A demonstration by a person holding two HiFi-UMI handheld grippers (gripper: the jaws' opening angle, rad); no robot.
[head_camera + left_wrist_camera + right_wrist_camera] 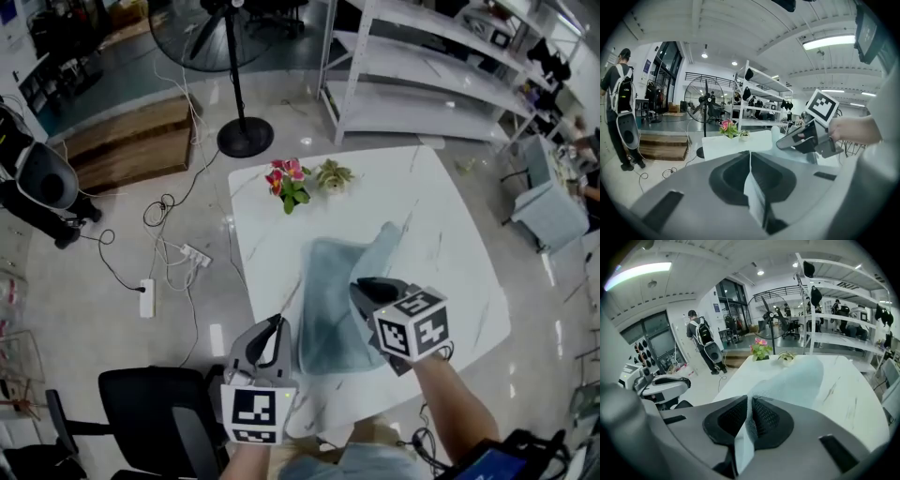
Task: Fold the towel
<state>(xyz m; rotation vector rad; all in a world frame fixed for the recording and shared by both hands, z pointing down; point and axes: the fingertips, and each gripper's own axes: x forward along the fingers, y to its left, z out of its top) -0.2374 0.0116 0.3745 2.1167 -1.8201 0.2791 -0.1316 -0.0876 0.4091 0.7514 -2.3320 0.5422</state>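
The right gripper (750, 414) is clamped on a corner of the pale blue towel (802, 378). The cloth is pinched between its pads and rises from them in a lifted fold. In the head view that pinched corner is hidden behind the gripper's body and its marker cube (412, 323). The left gripper (750, 161) has its jaws pressed together. It is just off the towel's left edge, near the front-left corner of the surface (450, 211). The right forearm (459, 412) is cut off by the bottom of the head view.

There are two grippers and one towel, the rest of which lies on the white marbled surface. Two small plants stand at the far edge: a pink flower bunch (286, 178) and a green potted plant (333, 174). The right gripper tilts downward; the left one is held nearer level.
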